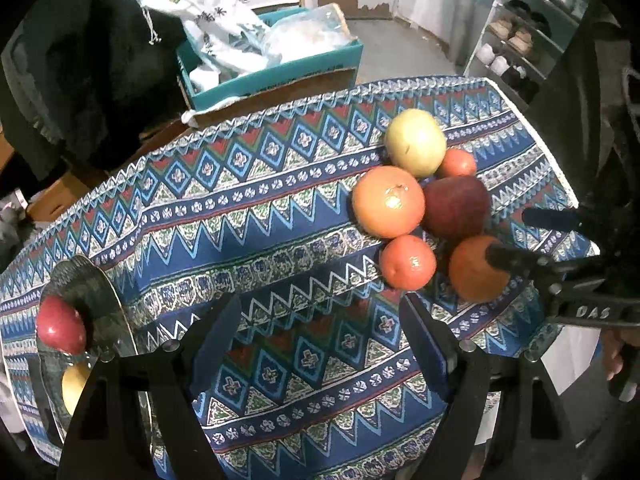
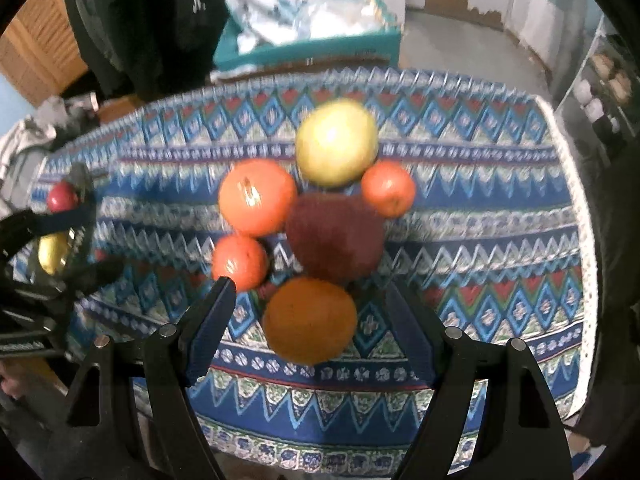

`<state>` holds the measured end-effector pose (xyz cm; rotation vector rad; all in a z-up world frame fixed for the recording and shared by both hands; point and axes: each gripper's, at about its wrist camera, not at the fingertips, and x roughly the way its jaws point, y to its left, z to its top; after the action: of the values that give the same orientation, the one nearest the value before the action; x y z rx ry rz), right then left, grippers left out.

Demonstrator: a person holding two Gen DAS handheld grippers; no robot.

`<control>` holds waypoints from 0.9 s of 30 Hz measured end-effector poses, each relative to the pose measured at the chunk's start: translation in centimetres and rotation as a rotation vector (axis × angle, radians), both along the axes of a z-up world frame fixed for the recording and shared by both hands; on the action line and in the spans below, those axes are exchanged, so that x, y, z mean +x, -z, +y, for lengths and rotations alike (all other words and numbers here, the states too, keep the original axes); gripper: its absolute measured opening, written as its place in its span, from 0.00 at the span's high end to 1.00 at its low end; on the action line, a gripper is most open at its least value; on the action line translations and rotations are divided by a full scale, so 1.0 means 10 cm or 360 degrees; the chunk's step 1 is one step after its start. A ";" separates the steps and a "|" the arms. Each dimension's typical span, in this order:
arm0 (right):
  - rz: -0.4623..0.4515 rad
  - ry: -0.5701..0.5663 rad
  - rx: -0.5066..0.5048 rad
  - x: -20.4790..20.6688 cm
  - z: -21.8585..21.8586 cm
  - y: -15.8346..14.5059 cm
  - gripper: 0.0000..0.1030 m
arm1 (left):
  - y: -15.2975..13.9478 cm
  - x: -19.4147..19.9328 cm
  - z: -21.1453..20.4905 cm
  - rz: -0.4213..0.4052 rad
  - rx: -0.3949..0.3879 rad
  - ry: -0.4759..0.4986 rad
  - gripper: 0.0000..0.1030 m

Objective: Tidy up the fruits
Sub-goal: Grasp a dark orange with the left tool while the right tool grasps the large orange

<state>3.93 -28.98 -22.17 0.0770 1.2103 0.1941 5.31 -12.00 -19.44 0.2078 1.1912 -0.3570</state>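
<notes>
Cluttered room, table under a blue patterned cloth [image 2: 480, 240]; teal box [image 1: 280, 68] of bags behind it, shoe rack [image 1: 520, 40] at 1 o'clock in the left view.

Right gripper [image 2: 310, 312]: jaws apart, empty, straddling the orange [image 2: 310, 320], which sits dead centre between the fingers, not yet clamped. Can't tell if the pads touch it. Right view is motion-blurred.

Outward from there: dark red apple [image 2: 336, 236] at 12 o'clock, touching or just beside the orange. Small tomato [image 2: 239, 262] at 10 o'clock, right by the left fingertip. Big tomato [image 2: 258, 198] at 11, green apple [image 2: 336, 142] further at 12, another small tomato [image 2: 389, 188] at 1.

Left gripper [image 1: 320, 332]: jaws apart, empty, over bare cloth. Glass plate [image 1: 108, 312] at its 9 o'clock, holding a red apple [image 1: 61, 324] and a yellow fruit [image 1: 74, 386], the latter half hidden behind the gripper.

Risks, my read:
- Pile is tight. Closing on the orange could knock the near small tomato and send it rolling.
- Orange is round and wide versus the opening; an off-centre pinch may squirt it out.
- Lifting it may unsettle the dark apple if that leans on it.

Count: cluster 6 (1 orange, 3 tomatoes, 1 dark apple, 1 green apple). Plate 2. Plates 1. Grippers 2.
</notes>
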 end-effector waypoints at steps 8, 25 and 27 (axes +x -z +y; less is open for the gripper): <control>0.0127 -0.0026 -0.0040 0.01 0.08 0.31 0.24 | 0.23 0.02 -0.01 0.0089 0.0001 -0.0027 0.20; 0.0169 -0.0034 -0.0048 0.00 0.08 0.48 0.36 | 0.38 0.14 -0.28 0.0184 -0.0094 -0.0051 0.20; 0.0126 -0.0001 -0.0046 -0.02 0.01 0.39 0.36 | 0.38 0.17 -0.36 0.0194 -0.0133 -0.0056 0.20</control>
<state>3.71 -28.84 -26.07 0.0596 1.2920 0.1754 7.01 -15.61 -23.26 0.0936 1.2955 -0.3922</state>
